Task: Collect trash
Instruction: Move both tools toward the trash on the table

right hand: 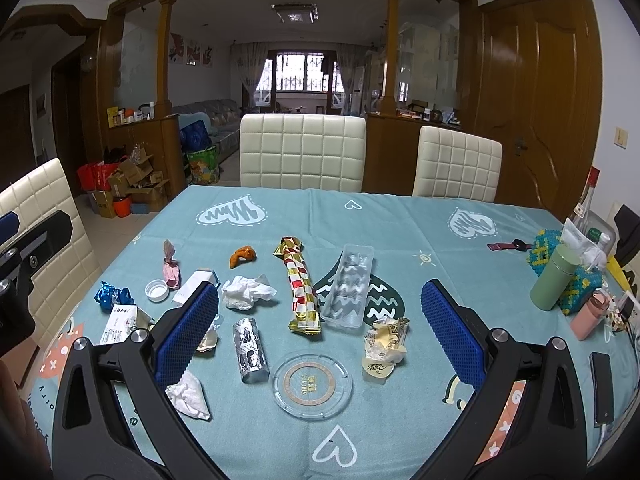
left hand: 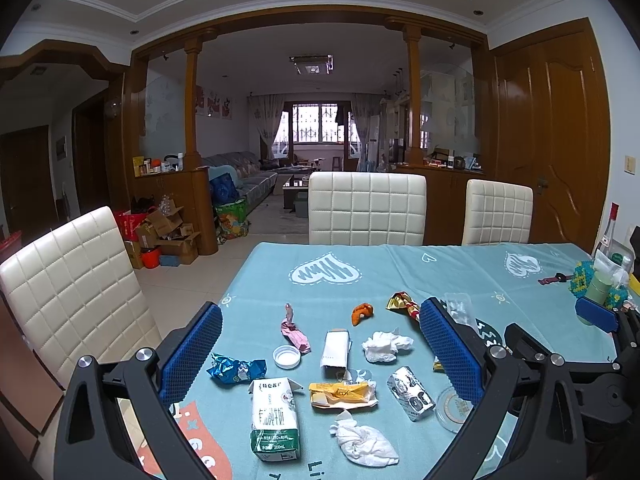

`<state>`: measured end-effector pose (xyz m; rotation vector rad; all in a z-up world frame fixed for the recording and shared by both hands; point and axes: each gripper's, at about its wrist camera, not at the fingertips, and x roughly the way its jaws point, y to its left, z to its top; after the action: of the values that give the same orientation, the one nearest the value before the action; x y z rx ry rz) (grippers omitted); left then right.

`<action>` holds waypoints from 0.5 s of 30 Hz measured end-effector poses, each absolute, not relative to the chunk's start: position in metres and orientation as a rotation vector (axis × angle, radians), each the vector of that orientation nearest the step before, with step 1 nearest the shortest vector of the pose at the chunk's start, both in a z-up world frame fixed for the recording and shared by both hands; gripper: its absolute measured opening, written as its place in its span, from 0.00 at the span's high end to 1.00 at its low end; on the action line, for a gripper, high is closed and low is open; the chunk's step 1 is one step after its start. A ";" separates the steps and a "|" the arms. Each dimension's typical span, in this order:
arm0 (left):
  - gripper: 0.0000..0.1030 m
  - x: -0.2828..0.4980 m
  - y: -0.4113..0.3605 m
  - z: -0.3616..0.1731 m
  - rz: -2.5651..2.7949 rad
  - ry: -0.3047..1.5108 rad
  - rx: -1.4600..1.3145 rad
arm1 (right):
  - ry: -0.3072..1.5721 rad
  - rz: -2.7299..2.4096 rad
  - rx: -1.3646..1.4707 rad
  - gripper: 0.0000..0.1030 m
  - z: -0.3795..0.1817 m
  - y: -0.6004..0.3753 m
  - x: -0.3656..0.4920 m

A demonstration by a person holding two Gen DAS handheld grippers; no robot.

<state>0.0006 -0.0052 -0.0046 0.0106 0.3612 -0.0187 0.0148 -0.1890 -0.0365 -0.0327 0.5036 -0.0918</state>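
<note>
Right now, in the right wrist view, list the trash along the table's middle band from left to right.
Blue foil wrapper → white bottle cap → crumpled tissue → red-gold checked wrapper → clear plastic tray.

A wooden archway (left hand: 304,16) with columns opens onto a living room; daylight comes through a barred window (left hand: 314,123) flanked by curtains; a sofa (left hand: 252,178) lines the left wall. Cream quilted chairs (left hand: 366,208) ring the table; a wooden door (left hand: 556,132) stands right; cardboard boxes (left hand: 168,232) sit on the pale tiled floor.
</note>
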 end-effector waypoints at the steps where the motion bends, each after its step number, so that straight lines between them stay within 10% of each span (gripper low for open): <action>1: 0.06 0.000 -0.005 -0.005 -0.018 0.361 0.011 | 0.504 -0.092 -0.033 0.03 -0.037 -0.189 0.015; 15: 0.06 0.000 -0.006 -0.007 -0.024 0.370 0.011 | 0.512 -0.085 -0.033 0.03 -0.040 -0.188 0.015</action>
<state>0.0005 -0.0059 -0.0074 0.0111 0.3700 -0.0243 0.0153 -0.1877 -0.0404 -0.0335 0.5119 -0.0846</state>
